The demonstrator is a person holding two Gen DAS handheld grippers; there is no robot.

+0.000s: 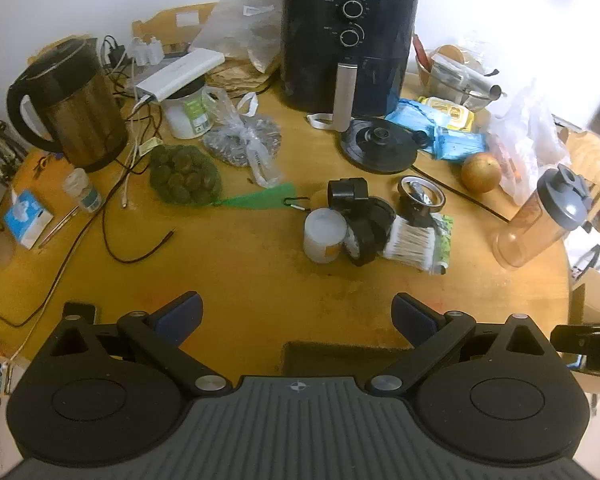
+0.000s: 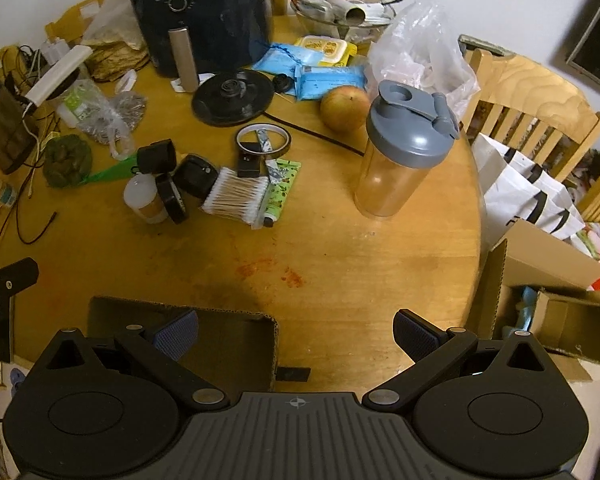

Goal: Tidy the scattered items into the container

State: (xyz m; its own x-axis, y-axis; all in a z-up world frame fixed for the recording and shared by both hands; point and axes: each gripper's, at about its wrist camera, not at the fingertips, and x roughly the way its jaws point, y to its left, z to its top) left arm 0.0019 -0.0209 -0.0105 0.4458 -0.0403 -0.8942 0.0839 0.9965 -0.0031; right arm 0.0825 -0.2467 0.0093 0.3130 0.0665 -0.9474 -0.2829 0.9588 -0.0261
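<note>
A small open cardboard box (image 2: 188, 314) stands at the table's near edge, also seen as a dark opening (image 1: 340, 354) in the left wrist view. Mid-table lies a cluster: a white bottle (image 1: 324, 236) (image 2: 144, 196), a black tape roll (image 1: 366, 236) (image 2: 172, 198), a pack of cotton swabs (image 1: 410, 242) (image 2: 236, 196), a green tube (image 2: 280, 192), a clear tape ring (image 1: 420, 194) (image 2: 262, 140) and a small black box (image 1: 346, 192) (image 2: 156, 156). My left gripper (image 1: 298, 312) hovers open short of the cluster. My right gripper (image 2: 296, 326) is open, its left finger over the box.
An air fryer (image 1: 348, 40), a kettle (image 1: 72, 108) with loose cables (image 1: 112, 216), a kettle base (image 1: 380, 146) and plastic bags crowd the back. A round fruit (image 2: 344, 108) and a grey-lidded shaker (image 2: 400, 152) stand right. A chair (image 2: 532, 92), paper bags and cardboard boxes (image 2: 548, 280) lie off the table's right edge.
</note>
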